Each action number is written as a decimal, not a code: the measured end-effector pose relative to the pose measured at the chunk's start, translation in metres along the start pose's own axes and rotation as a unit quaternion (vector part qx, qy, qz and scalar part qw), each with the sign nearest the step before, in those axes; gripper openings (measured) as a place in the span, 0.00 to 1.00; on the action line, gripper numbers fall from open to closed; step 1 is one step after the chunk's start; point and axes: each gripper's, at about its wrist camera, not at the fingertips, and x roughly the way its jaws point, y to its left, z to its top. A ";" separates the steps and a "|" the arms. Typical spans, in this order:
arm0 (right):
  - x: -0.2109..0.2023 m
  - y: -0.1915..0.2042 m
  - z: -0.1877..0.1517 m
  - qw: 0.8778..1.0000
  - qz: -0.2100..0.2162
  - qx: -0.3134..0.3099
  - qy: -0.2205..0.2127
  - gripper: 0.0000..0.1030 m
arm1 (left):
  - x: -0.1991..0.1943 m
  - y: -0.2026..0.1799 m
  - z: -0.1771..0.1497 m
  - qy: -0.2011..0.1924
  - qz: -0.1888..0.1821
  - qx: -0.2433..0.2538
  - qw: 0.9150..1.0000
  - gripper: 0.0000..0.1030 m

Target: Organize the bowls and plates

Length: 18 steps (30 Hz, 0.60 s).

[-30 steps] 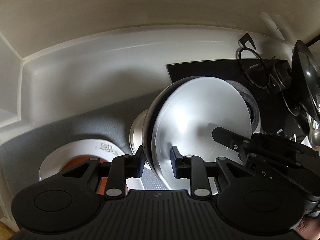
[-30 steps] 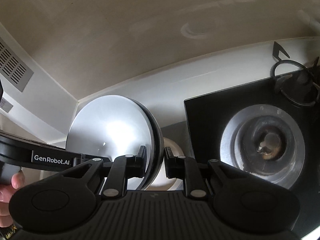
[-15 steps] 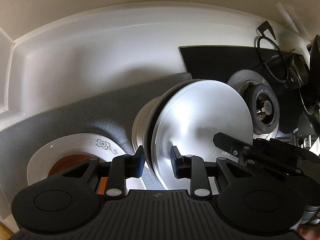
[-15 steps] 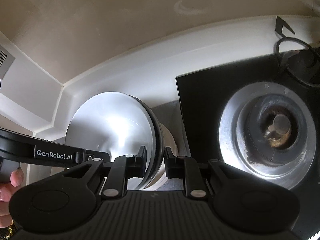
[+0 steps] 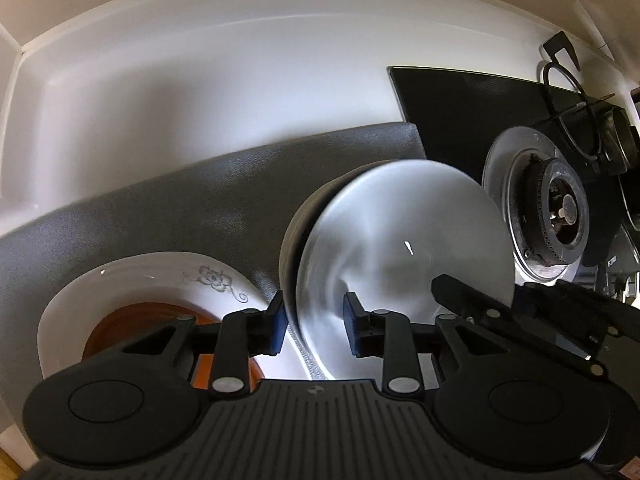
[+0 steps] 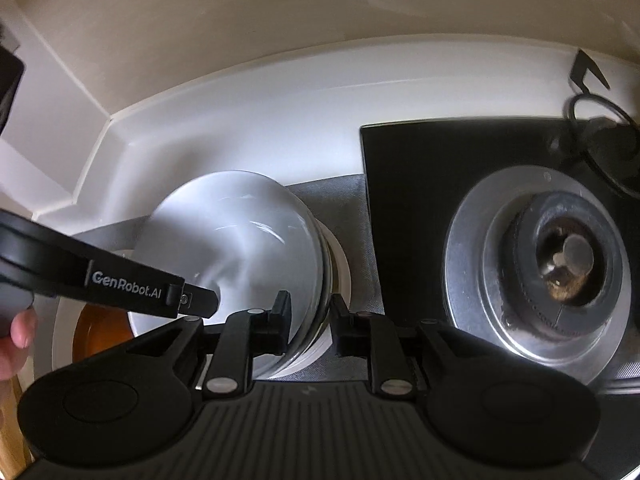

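A silver metal bowl (image 5: 404,240) is held between both grippers, low over a white bowl (image 5: 290,236) on the grey mat. My left gripper (image 5: 314,322) straddles its left rim, jaws set apart with the rim between them. My right gripper (image 6: 310,320) straddles the opposite rim of the silver bowl (image 6: 232,240) the same way. A white plate with a flower mark (image 5: 160,276) holding an orange dish (image 5: 132,328) lies to the left; it also shows in the right wrist view (image 6: 64,328).
A grey mat (image 5: 160,208) covers the white counter. A black stovetop (image 6: 420,184) with a round burner (image 6: 560,264) lies to the right. A black pan support (image 5: 576,92) sits at the far right. White walls close the back.
Both grippers have lowered the silver bowl toward the white bowl on the mat. The views tilt further down, showing more of the mat, plate and burner.
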 end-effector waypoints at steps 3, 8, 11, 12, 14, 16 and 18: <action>-0.001 -0.003 0.000 1.000 -0.006 -0.004 -0.001 0.30 | -0.003 0.003 -0.001 -0.004 -0.014 -0.002 1.000 0.26; -0.006 -0.007 -0.001 1.000 0.000 -0.004 -0.009 0.28 | -0.010 0.005 0.000 -0.014 -0.024 0.008 1.000 0.25; -0.014 -0.010 0.000 1.000 0.008 0.003 -0.015 0.28 | -0.014 0.006 -0.001 -0.024 -0.024 0.017 0.999 0.25; -0.019 -0.011 0.000 1.000 0.012 0.005 -0.022 0.28 | -0.016 0.006 -0.002 -0.024 -0.025 0.019 0.999 0.25; -0.029 -0.018 -0.001 0.999 0.018 0.016 -0.033 0.28 | -0.018 0.006 -0.005 -0.024 -0.029 0.021 0.999 0.25; -0.034 -0.029 -0.004 0.997 0.042 0.049 -0.030 0.26 | -0.019 0.004 -0.006 -0.029 -0.030 0.033 0.999 0.25; -0.032 -0.033 -0.006 0.996 0.060 0.053 -0.030 0.20 | -0.019 0.002 -0.007 -0.036 -0.025 0.045 0.998 0.25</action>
